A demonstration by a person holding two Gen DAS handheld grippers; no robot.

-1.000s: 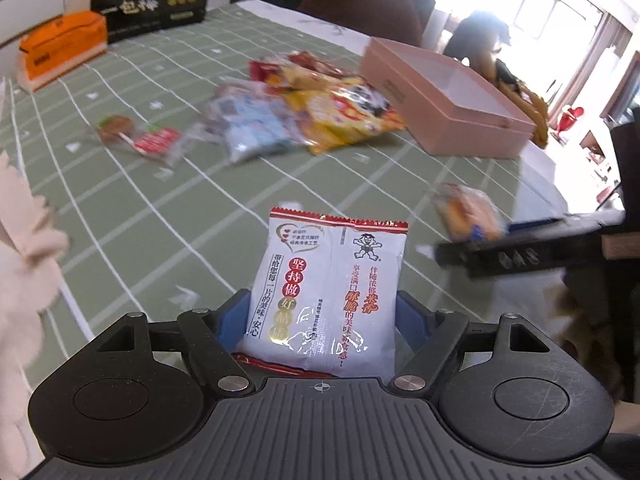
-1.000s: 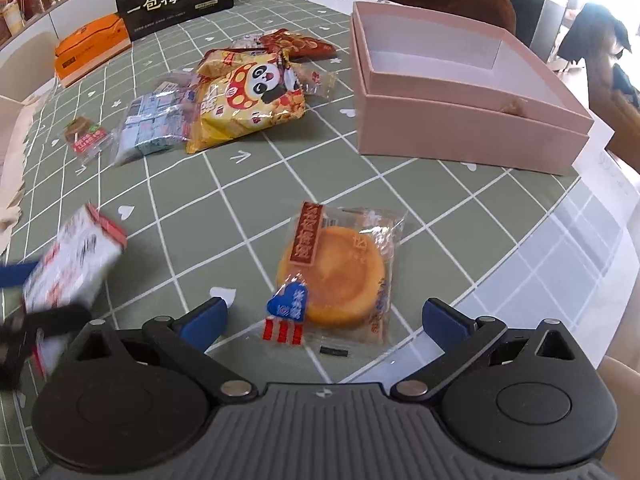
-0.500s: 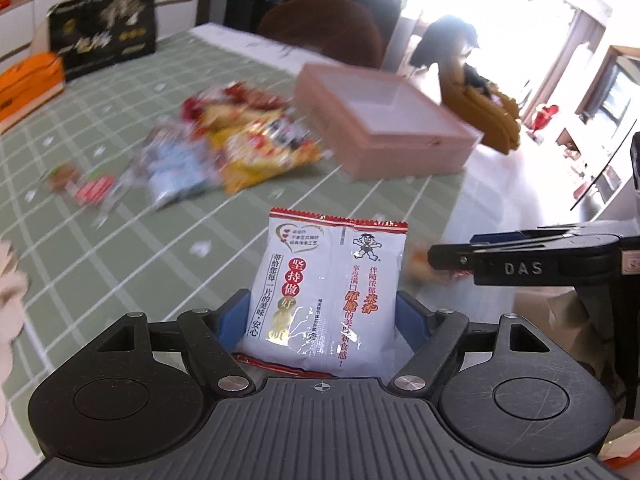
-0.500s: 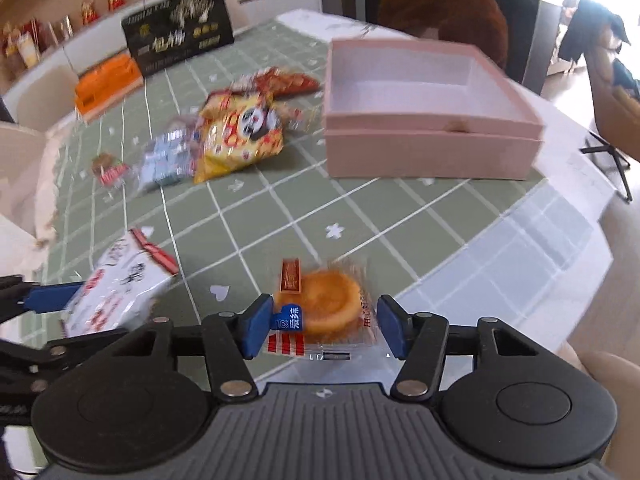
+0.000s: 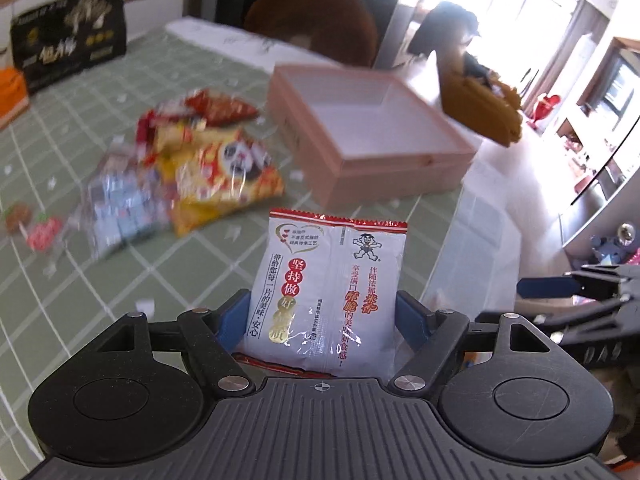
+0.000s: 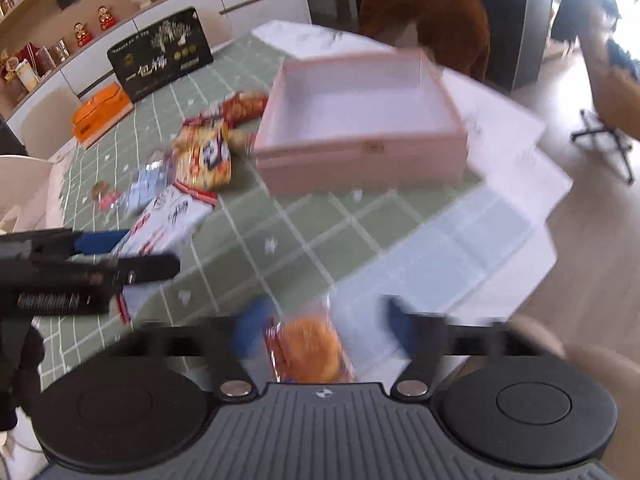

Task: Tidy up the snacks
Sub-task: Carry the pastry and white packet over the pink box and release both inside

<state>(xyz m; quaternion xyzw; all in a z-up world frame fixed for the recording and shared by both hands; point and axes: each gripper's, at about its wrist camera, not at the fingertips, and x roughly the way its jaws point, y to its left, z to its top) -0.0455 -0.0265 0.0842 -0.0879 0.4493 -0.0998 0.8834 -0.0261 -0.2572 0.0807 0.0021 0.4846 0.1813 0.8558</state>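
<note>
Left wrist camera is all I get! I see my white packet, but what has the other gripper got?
Observer: An orange round cake in a clear wrapper, between the right gripper's fingers.
Operator: Is it squeezing it?
Observer: Its jaws are opening; blur hides whether the pads press it.
Operator: Anything behind the table?
Observer: Two little red figurines on a counter, past the black box.

Bright window point(image 5: 532, 12) glare upper right; motion blur, fisheye-warped edges.
</note>
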